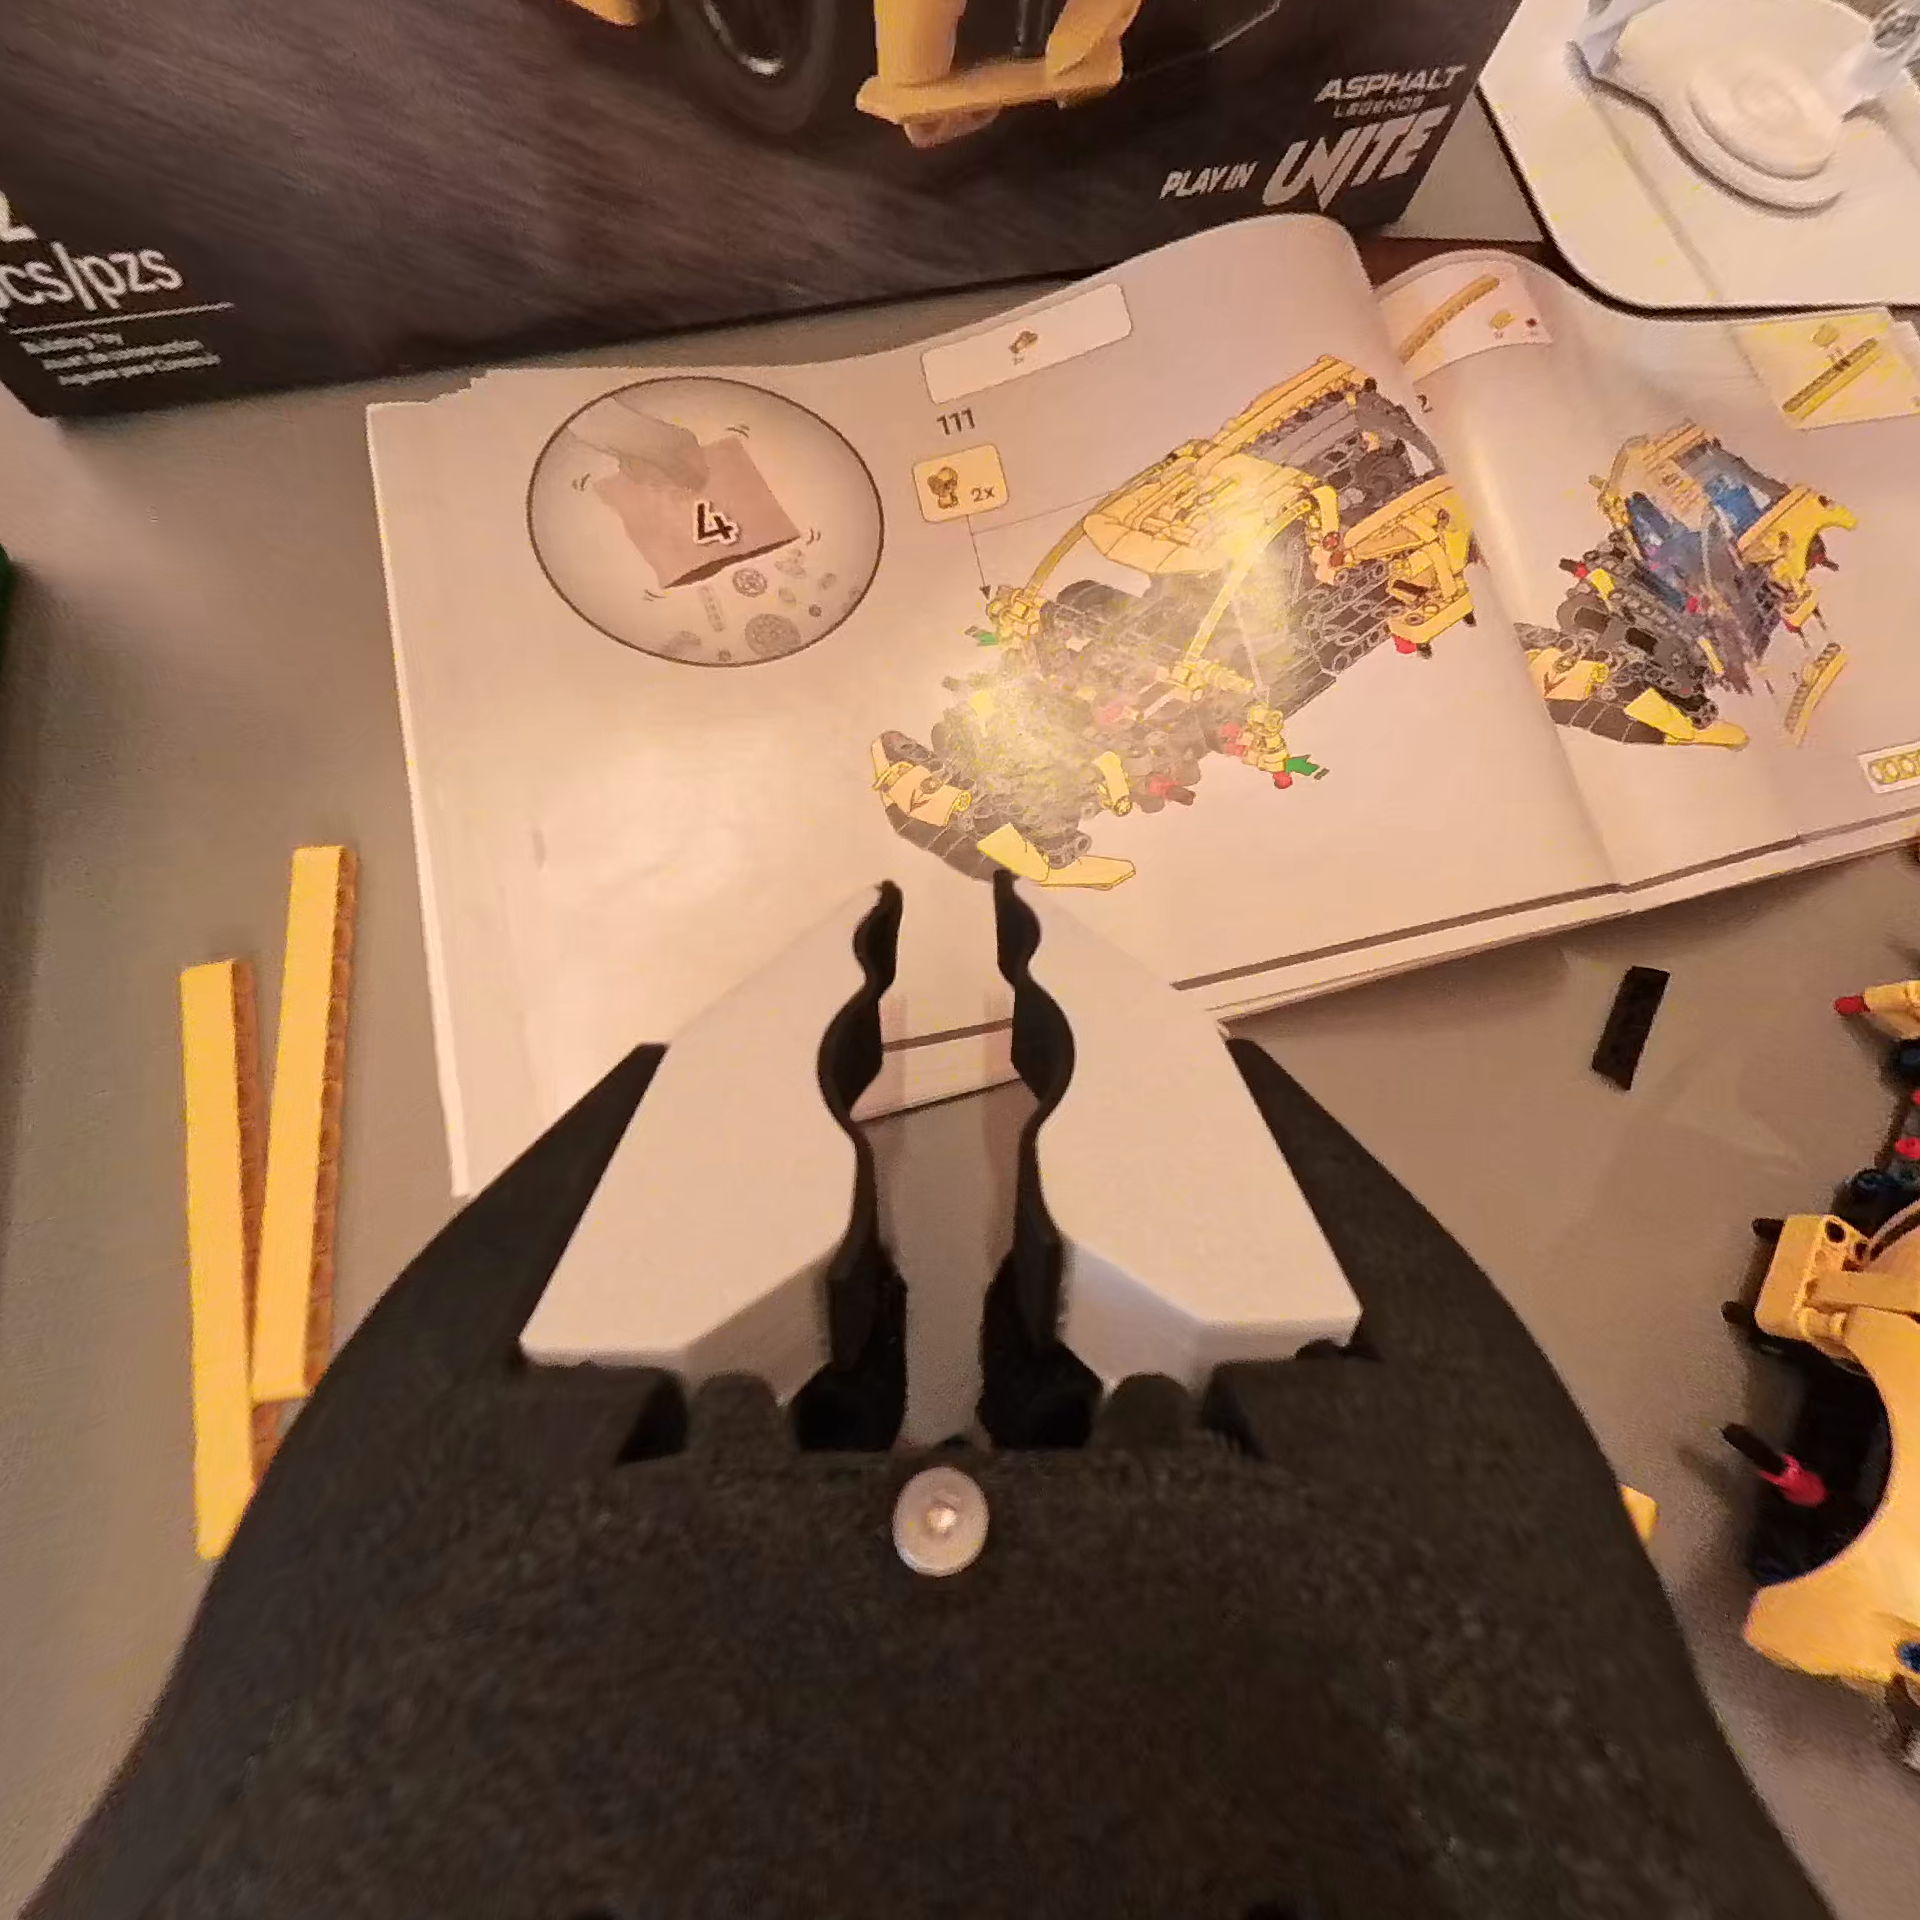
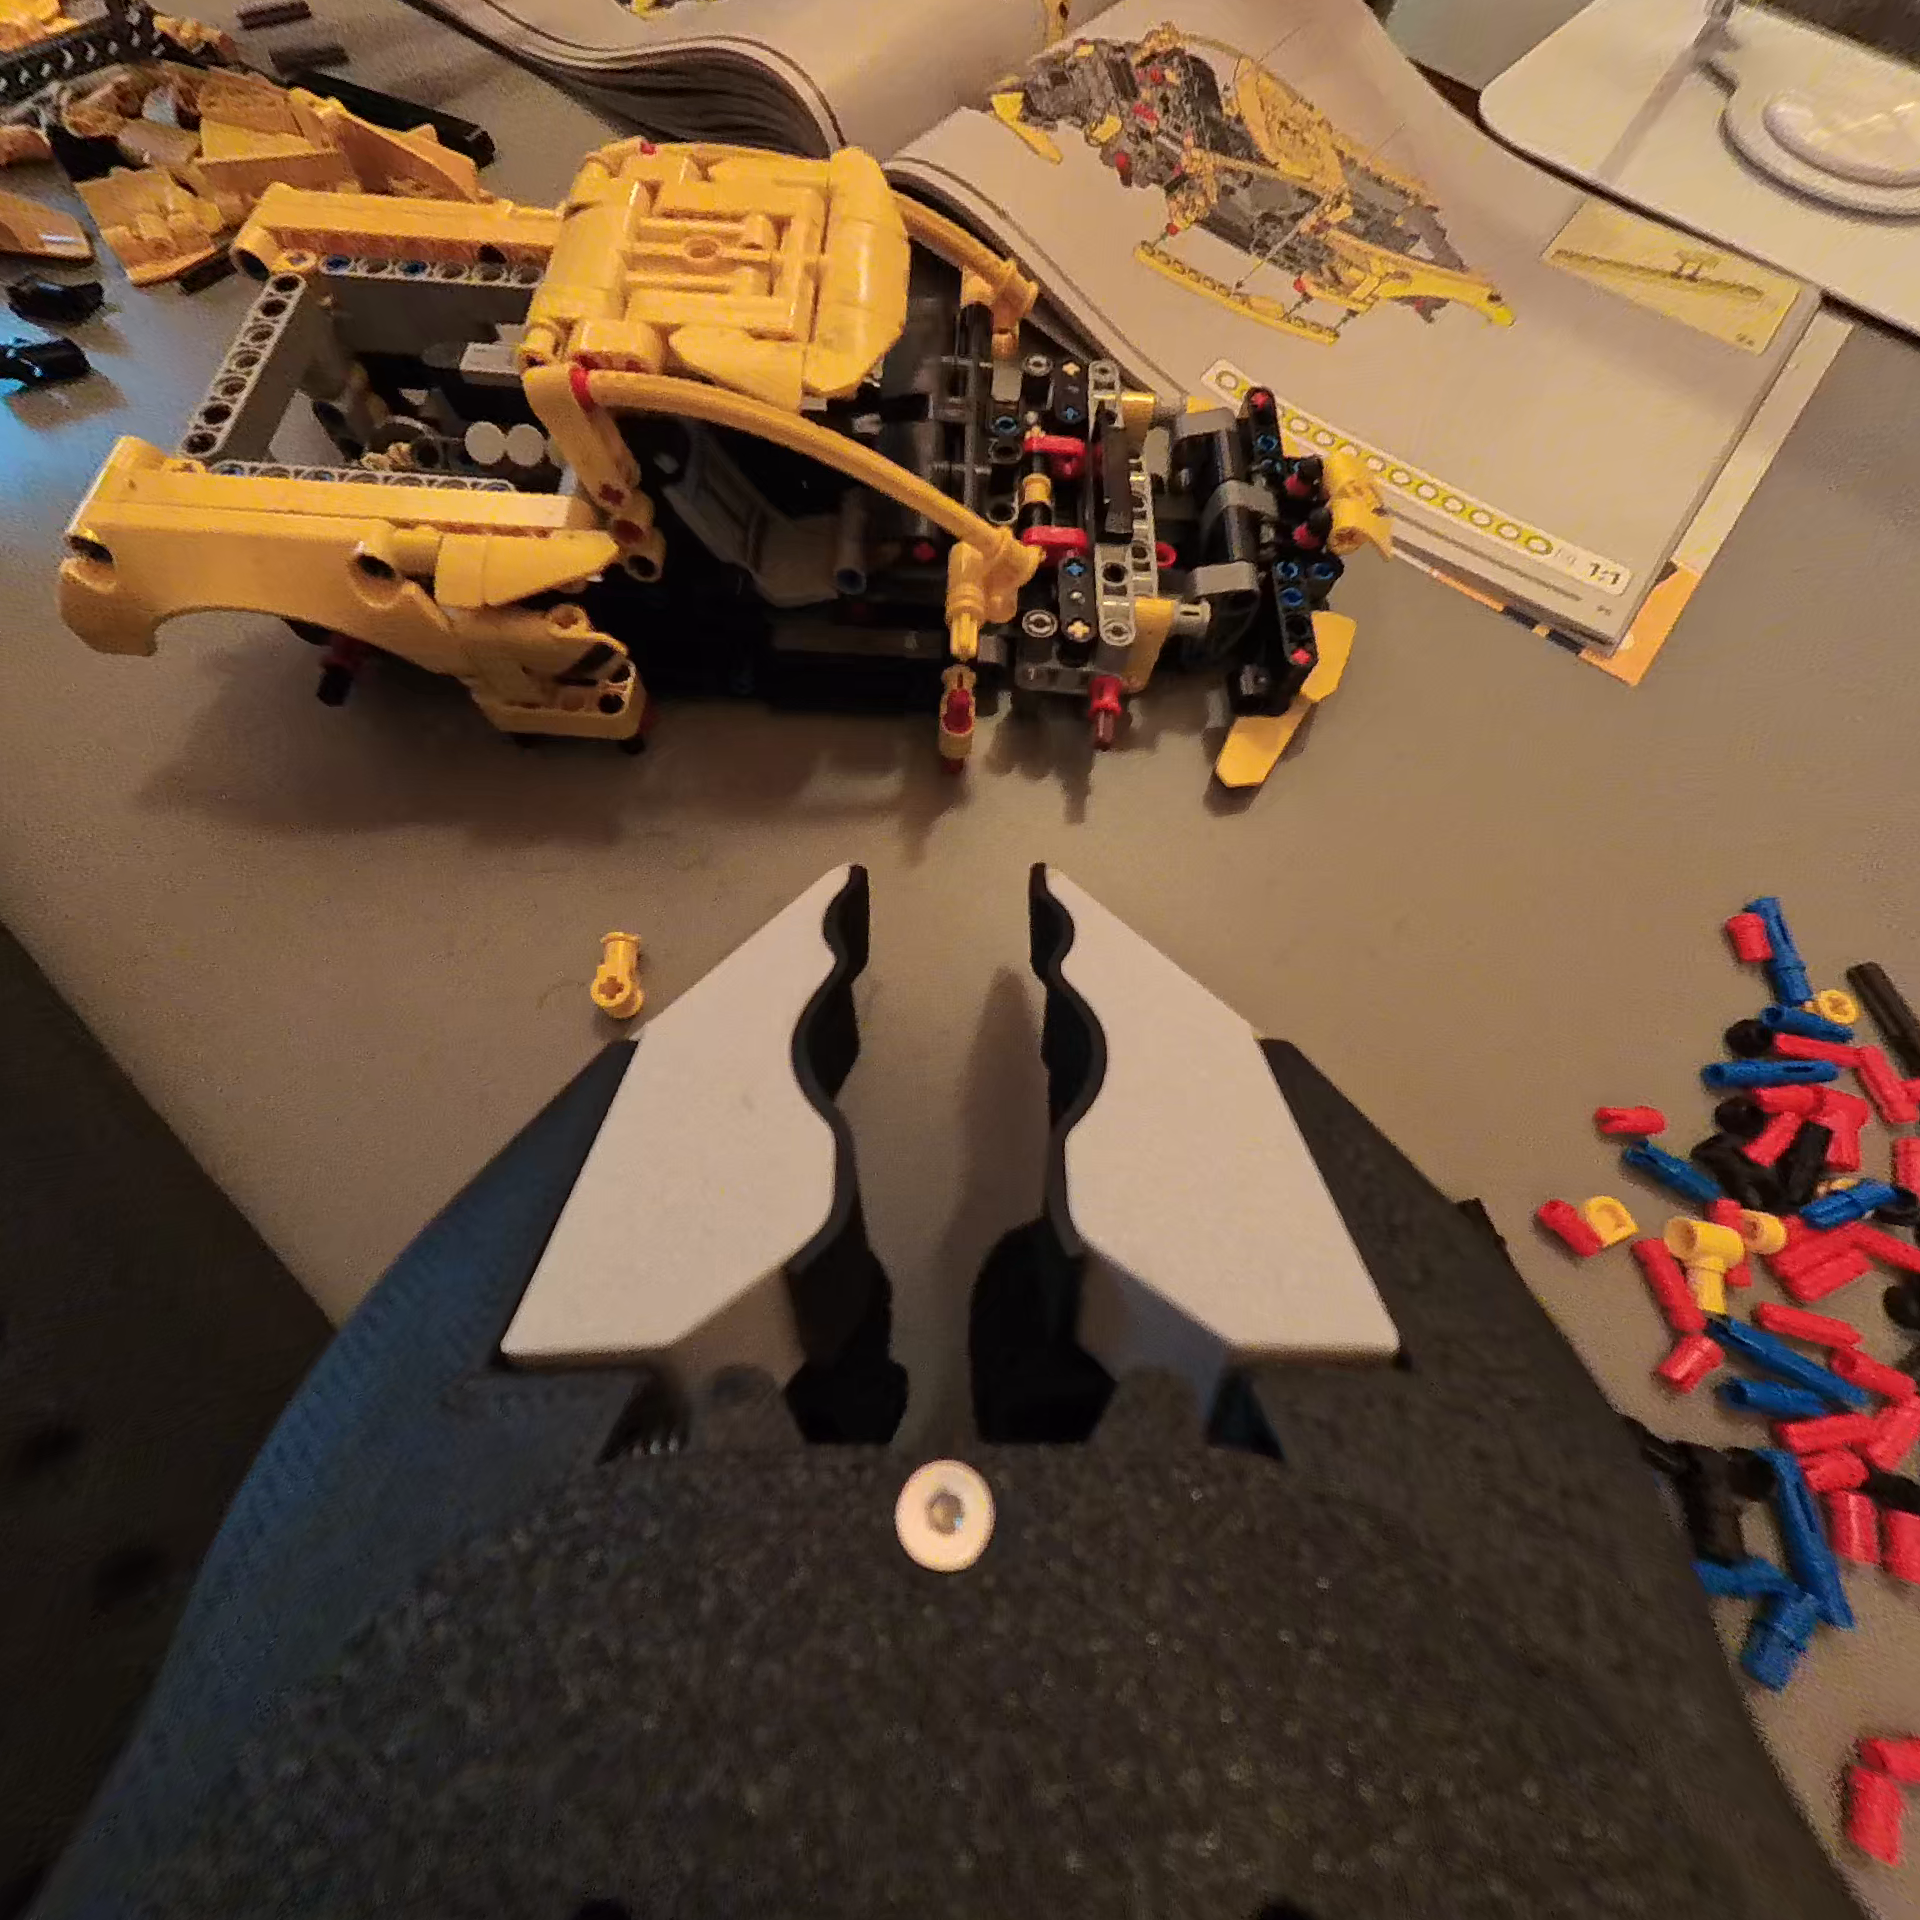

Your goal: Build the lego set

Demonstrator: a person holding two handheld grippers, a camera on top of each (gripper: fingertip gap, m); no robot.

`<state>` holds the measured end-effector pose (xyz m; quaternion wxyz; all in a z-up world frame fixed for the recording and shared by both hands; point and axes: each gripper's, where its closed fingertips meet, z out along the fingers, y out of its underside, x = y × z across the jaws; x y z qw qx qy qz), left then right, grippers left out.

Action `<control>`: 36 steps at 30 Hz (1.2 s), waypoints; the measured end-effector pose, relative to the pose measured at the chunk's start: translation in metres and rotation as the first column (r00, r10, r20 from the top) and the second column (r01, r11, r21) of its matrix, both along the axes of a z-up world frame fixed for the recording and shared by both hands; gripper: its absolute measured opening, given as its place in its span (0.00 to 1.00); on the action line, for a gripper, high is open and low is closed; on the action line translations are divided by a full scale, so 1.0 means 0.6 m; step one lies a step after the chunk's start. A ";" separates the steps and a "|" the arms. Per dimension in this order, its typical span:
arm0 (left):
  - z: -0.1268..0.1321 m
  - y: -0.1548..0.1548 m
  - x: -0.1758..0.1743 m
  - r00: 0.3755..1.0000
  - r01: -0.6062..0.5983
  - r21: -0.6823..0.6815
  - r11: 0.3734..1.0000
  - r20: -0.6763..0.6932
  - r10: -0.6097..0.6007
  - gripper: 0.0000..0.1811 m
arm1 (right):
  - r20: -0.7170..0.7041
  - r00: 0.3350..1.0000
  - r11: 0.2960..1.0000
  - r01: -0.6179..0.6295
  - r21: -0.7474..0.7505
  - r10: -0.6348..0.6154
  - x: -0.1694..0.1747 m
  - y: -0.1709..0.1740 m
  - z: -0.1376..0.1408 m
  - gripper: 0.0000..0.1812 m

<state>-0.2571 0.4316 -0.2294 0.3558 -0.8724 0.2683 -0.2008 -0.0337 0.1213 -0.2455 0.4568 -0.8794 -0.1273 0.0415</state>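
The right gripper (image 2: 948, 883) hovers over the grey tabletop (image 2: 1455, 831), jaws apart and empty. Ahead sits the half-built yellow lego car (image 2: 707, 447), its far side against the open instruction booklet (image 2: 1507, 436). A small yellow connector (image 2: 617, 974) lies just left of the fingers; red, blue and black pins (image 2: 1797, 1278) crowd the right edge

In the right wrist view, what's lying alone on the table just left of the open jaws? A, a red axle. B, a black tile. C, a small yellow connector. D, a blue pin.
C: a small yellow connector lies by itself on the grey table, left of the right gripper, apart from the half-built yellow car.
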 end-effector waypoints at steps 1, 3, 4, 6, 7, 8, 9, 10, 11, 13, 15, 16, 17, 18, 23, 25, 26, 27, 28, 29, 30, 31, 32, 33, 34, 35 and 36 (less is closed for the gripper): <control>-0.001 -0.001 0.004 1.000 0.011 0.003 1.000 0.007 -0.011 0.10 | -0.012 1.000 1.000 0.002 -0.010 -0.003 0.001 0.000 -0.002 0.16; 0.004 -0.005 0.014 0.999 0.036 0.013 0.999 0.029 -0.037 0.10 | -0.026 1.000 1.000 0.010 -0.018 -0.011 0.003 0.001 -0.003 0.16; 0.006 -0.006 0.017 0.998 0.044 0.023 0.999 0.035 -0.044 0.10 | -0.029 0.999 1.000 0.013 -0.019 -0.013 0.004 0.001 -0.003 0.16; 0.009 -0.007 0.021 0.998 0.053 0.043 0.998 0.034 -0.054 0.10 | -0.035 0.999 1.000 0.014 -0.028 -0.015 0.004 0.001 -0.005 0.16; 0.009 -0.008 0.022 0.998 0.057 0.046 0.997 0.031 -0.058 0.10 | -0.038 0.999 0.999 0.015 -0.036 -0.017 0.005 0.002 -0.007 0.16; 0.008 -0.008 0.022 0.998 0.058 0.048 0.997 0.027 -0.059 0.10 | -0.042 0.999 0.999 0.016 -0.046 -0.018 0.005 0.002 -0.009 0.17; 0.007 -0.008 0.022 0.998 0.058 0.048 0.997 0.027 -0.060 0.10 | -0.044 0.999 0.998 0.016 -0.053 -0.019 0.006 0.002 -0.010 0.17; 0.006 -0.009 0.023 0.998 0.061 0.046 0.997 0.028 -0.062 0.10 | -0.045 0.999 0.998 0.018 -0.055 -0.021 0.006 0.002 -0.011 0.17; 0.004 -0.009 0.023 0.998 0.062 0.042 0.997 0.030 -0.063 0.10 | -0.048 0.999 0.998 0.018 -0.057 -0.021 0.006 0.002 -0.011 0.17; 0.002 -0.009 0.023 0.997 0.060 0.037 0.998 0.036 -0.061 0.10 | -0.055 0.998 0.998 0.019 -0.056 -0.022 0.007 0.002 -0.011 0.17; 0.001 -0.009 0.023 0.997 0.058 0.034 0.998 0.040 -0.060 0.10 | -0.063 0.998 0.998 0.020 -0.054 -0.023 0.007 0.002 -0.010 0.17; 0.001 -0.009 0.024 0.997 0.058 0.033 0.998 0.042 -0.060 0.10 | -0.066 0.997 0.998 0.021 -0.054 -0.025 0.008 0.002 -0.009 0.17; 0.001 -0.010 0.024 0.997 0.060 0.033 0.998 0.043 -0.061 0.10 | -0.070 0.997 0.998 0.022 -0.055 -0.026 0.008 0.002 -0.009 0.17; 0.001 -0.011 0.025 0.997 0.062 0.032 0.998 0.043 -0.063 0.10 | -0.075 0.997 0.998 0.023 -0.056 -0.027 0.008 0.002 -0.009 0.17; -0.003 -0.012 0.026 0.997 0.068 0.030 0.997 0.035 -0.069 0.10 | -0.099 0.994 0.998 0.030 -0.062 -0.036 0.011 0.003 -0.009 0.17; -0.004 -0.012 0.026 0.997 0.068 0.028 0.997 0.035 -0.069 0.10 | -0.104 0.994 0.998 0.031 -0.062 -0.038 0.012 0.003 -0.009 0.17; -0.005 -0.013 0.027 0.997 0.070 0.024 0.997 0.037 -0.071 0.10 | -0.103 0.994 0.998 0.032 -0.062 -0.038 0.012 0.004 -0.009 0.17; -0.006 -0.013 0.027 0.997 0.072 0.022 0.997 0.037 -0.072 0.10 | -0.101 0.994 0.997 0.030 -0.066 -0.036 0.011 0.003 -0.010 0.18; -0.007 -0.013 0.027 0.997 0.072 0.021 0.997 0.036 -0.073 0.10 | -0.099 0.995 0.997 0.027 -0.070 -0.034 0.010 0.003 -0.011 0.18; -0.008 -0.013 0.026 0.997 0.072 0.019 0.997 0.033 -0.072 0.10 | -0.095 0.995 0.997 0.025 -0.072 -0.032 0.010 0.003 -0.012 0.18; -0.009 -0.013 0.026 0.997 0.072 0.017 0.997 0.031 -0.072 0.10 | -0.093 0.995 0.997 0.023 -0.075 -0.030 0.009 0.003 -0.013 0.17; -0.009 -0.013 0.026 0.997 0.072 0.016 0.997 0.033 -0.072 0.10 | -0.091 0.995 0.997 0.022 -0.077 -0.029 0.009 0.003 -0.013 0.18; -0.009 -0.014 0.027 0.997 0.073 0.015 0.997 0.035 -0.073 0.10 | -0.091 0.995 0.997 0.022 -0.079 -0.029 0.009 0.003 -0.014 0.18; -0.009 -0.014 0.027 0.997 0.073 0.016 0.997 0.036 -0.074 0.10 | -0.092 0.995 0.996 0.022 -0.081 -0.030 0.009 0.003 -0.014 0.18; -0.008 -0.013 0.027 0.997 0.072 0.019 0.997 0.035 -0.073 0.10 | -0.093 0.995 0.996 0.023 -0.081 -0.030 0.009 0.003 -0.014 0.18; -0.007 -0.013 0.026 0.997 0.071 0.022 0.997 0.034 -0.072 0.10 | -0.094 0.995 0.996 0.024 -0.080 -0.031 0.010 0.003 -0.014 0.18; -0.007 -0.013 0.026 0.997 0.072 0.022 0.997 0.034 -0.073 0.10 | -0.096 0.995 0.996 0.025 -0.081 -0.032 0.010 0.003 -0.014 0.17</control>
